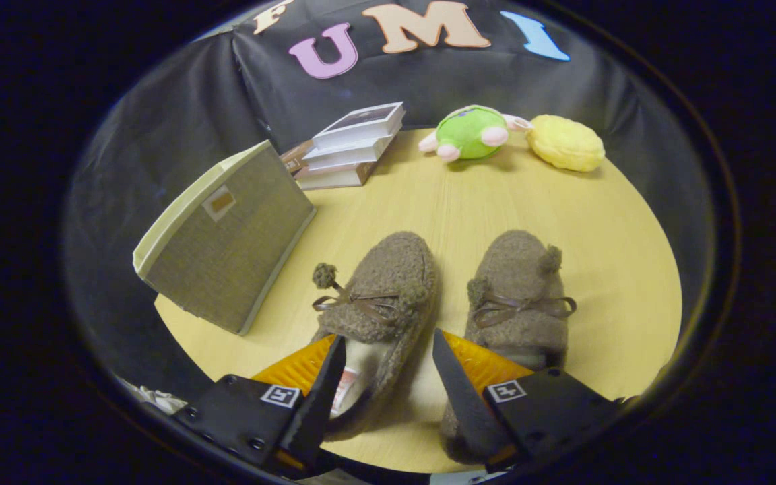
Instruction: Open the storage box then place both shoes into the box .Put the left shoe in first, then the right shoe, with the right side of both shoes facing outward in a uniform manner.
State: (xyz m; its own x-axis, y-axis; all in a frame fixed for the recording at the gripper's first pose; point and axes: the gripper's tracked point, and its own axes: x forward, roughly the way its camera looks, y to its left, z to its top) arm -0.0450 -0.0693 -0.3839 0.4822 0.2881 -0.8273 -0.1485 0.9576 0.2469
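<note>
Two fuzzy brown slippers with bows and pompoms lie side by side on the wooden table, toes pointing away from me. The left shoe (380,296) sits with its heel opening between my fingers; the right shoe (519,293) lies beside and partly under the right finger. My gripper (388,350) is open, straddling the left shoe's heel without pressing on it. The storage box (226,242), a beige fabric box with a pale lid, stands tilted left of the shoes, lid closed.
A stack of three books (351,145) lies behind the box. A green plush toy (472,133) and a yellow plush (565,143) sit at the table's far edge. Black cloth surrounds the table (617,256).
</note>
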